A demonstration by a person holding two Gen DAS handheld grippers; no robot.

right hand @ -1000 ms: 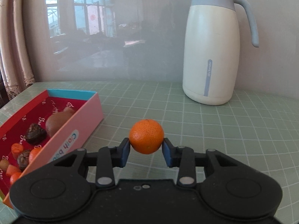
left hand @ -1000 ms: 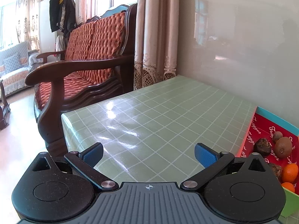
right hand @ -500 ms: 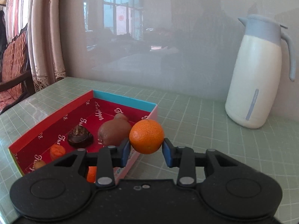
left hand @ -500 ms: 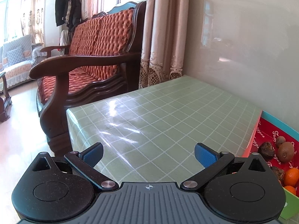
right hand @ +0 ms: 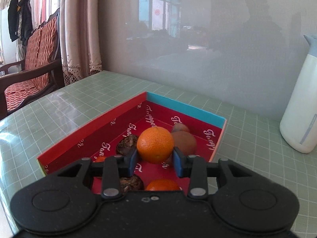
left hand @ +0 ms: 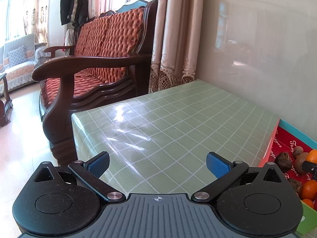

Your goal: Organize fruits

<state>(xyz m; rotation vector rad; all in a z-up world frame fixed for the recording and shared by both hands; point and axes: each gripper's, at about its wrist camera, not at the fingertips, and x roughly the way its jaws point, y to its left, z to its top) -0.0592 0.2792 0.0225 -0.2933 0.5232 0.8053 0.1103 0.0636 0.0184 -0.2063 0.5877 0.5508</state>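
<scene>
Table (left hand: 178, 123) with a green checked cloth took up most of the room near the wall, a wooden sofa (left hand: 95, 63) beside it and a white jug (right hand: 301, 107) standing off to the right. A red box (right hand: 111, 127) sat on the cloth with a few fruits inside. The right tongs (right hand: 155, 159) had an orange (right hand: 155, 147) pinched tight between their pads, held over the box. The left tongs (left hand: 158, 164) hung wide open, gripping nothing.
</scene>
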